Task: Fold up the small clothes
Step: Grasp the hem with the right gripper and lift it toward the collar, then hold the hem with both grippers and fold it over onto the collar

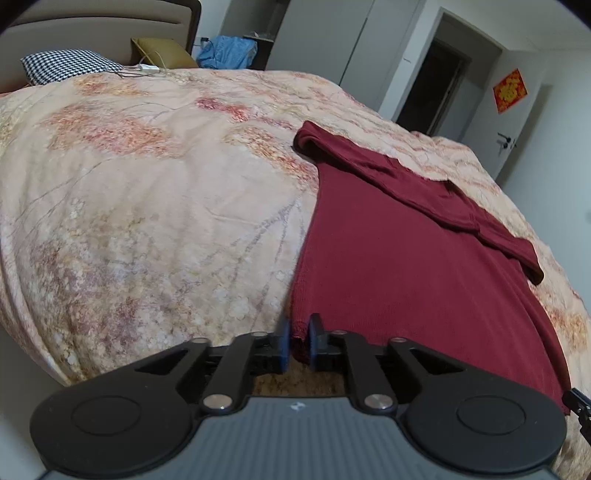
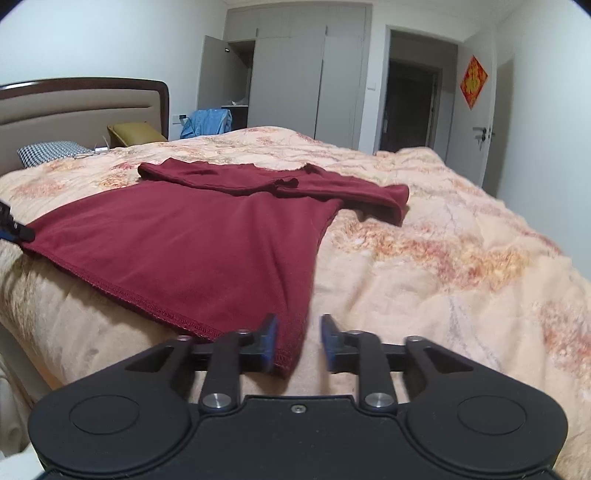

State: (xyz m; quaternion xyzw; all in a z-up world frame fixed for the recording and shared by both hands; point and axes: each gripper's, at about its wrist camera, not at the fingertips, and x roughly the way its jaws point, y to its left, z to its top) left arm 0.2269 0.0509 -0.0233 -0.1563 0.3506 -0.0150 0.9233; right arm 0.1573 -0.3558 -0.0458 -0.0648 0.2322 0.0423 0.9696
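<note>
1. Left wrist view. Left gripper (image 1: 297,341): jaws narrow, the blue pads (image 1: 283,345) close on either side of the hem corner of the dark red shirt (image 1: 406,266). Cloth sits between the pads; whether they press it I cannot tell.
2. The shirt lies flat on the floral quilt (image 1: 147,184), spreading away from the left gripper toward the far right edge of the bed. Its top part is folded over, one sleeve end toward the middle of the quilt, the other near the quilt's right edge.
3. Beyond the shirt, at the head of the bed: a houndstooth pillow (image 1: 66,66), an olive cushion (image 1: 162,53) and a padded headboard (image 1: 99,29). A heap of blue cloth (image 1: 227,51) sits behind the bed.
4. Room: grey wardrobe (image 1: 325,33), dark open doorway (image 1: 432,88), red diamond decoration (image 1: 511,90) on the white door.
5. Right wrist view. Right gripper (image 2: 299,343): jaws partly apart. The hem's other corner hangs between them against the left pad (image 2: 269,343); the right pad stands clear of the cloth, so no grip.
6. The shirt (image 2: 192,236) stretches from this gripper toward the headboard (image 2: 74,107), its stitched hem running along the quilt's (image 2: 443,258) near edge to the left, where the tip of the other gripper (image 2: 14,225) meets the far corner.
7. Behind the shirt: one wardrobe (image 2: 295,74) door ajar, shelves inside too small to read.
</note>
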